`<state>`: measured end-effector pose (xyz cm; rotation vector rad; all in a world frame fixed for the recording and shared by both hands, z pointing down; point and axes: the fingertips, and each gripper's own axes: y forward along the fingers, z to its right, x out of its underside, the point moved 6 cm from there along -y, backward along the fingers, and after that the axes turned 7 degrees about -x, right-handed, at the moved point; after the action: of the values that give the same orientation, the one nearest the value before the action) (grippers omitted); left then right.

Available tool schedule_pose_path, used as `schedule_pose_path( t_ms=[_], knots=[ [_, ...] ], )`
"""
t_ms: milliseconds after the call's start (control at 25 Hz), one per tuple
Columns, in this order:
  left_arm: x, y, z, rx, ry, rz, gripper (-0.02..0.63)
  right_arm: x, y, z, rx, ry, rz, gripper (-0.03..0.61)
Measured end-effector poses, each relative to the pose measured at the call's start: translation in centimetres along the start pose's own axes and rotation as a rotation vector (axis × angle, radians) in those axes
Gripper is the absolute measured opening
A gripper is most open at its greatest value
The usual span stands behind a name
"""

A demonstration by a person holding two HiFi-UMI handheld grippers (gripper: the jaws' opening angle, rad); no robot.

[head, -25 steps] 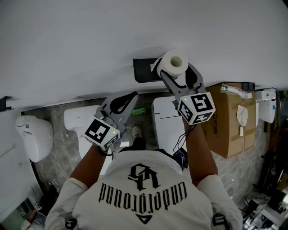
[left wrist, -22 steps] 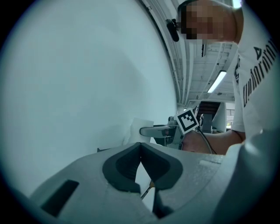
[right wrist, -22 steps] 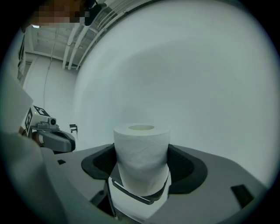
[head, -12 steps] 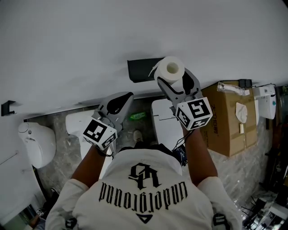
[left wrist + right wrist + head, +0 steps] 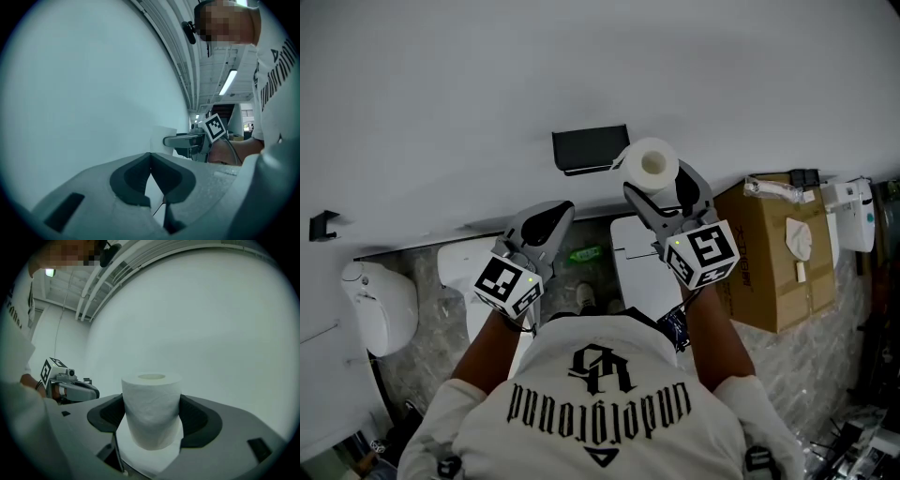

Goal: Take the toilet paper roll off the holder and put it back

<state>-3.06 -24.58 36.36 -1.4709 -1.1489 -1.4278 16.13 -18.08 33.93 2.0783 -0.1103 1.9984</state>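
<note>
White toilet paper roll (image 5: 151, 408) stands clamped between the right claw's (image 5: 654, 178) jaws, seemingly lifted off the black holder (image 5: 589, 150) just left of it, so only the return remains; the left claw (image 5: 150, 157) is closed and empty.

txt: shirt (image 5: 598, 398) | blackletter print, upside-down, prob. "underground" | rest: none legible

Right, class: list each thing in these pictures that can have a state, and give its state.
toilet paper roll: off the holder, clamped between the right gripper's jaws.
holder: on the wall, no roll on it.
right gripper: shut on the toilet paper roll.
left gripper: shut, empty.
</note>
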Motion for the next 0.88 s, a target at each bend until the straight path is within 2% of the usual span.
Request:
schedule_pose_path(
  t_ms=[880],
  knots=[
    [-0.6,-3.1,10.0,-0.101,0.052,0.033,0.014,-0.9,-10.0,-1.7,-0.079,-0.026,0.052,0.33]
  ],
)
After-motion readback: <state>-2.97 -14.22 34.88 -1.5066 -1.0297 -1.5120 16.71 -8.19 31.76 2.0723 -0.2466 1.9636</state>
